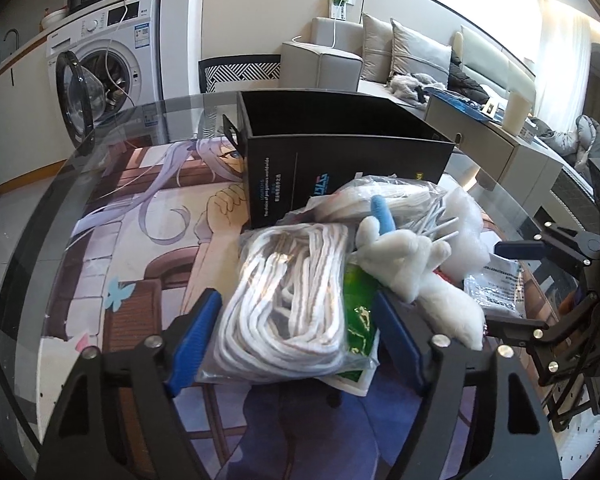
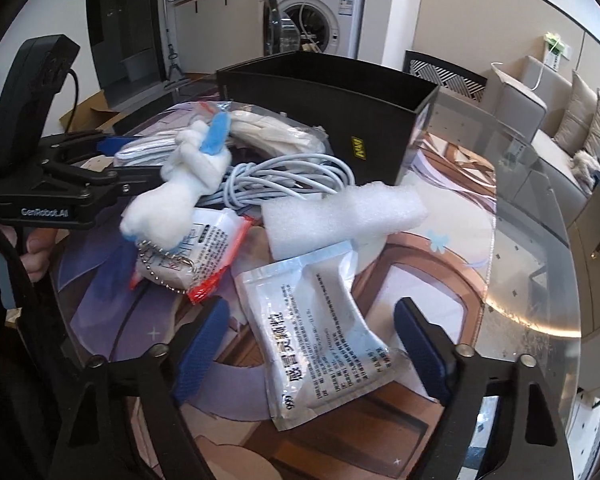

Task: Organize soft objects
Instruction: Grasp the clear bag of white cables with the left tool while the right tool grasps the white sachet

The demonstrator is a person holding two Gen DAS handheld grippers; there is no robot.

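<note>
A pile of soft things lies on the glass table in front of an open black box point(image 1: 340, 148). My left gripper point(image 1: 300, 336) is open, its jaws on either side of a clear bag of white rope point(image 1: 288, 292). A white plush toy point(image 1: 420, 276) lies to its right, and shows in the right wrist view point(image 2: 180, 184). My right gripper point(image 2: 316, 344) is open around a white printed packet point(image 2: 328, 336). A white foam block point(image 2: 340, 216) and a coiled grey cable point(image 2: 280, 180) lie beyond it, near the box point(image 2: 340, 120).
A green packet point(image 1: 360, 300) lies under the rope bag. A red-edged sachet point(image 2: 204, 256) lies under the plush. An anime mat point(image 1: 140, 240) covers the table. A washing machine point(image 1: 108, 60) and a sofa point(image 1: 380, 52) stand behind. The table's rim point(image 2: 540, 320) curves at the right.
</note>
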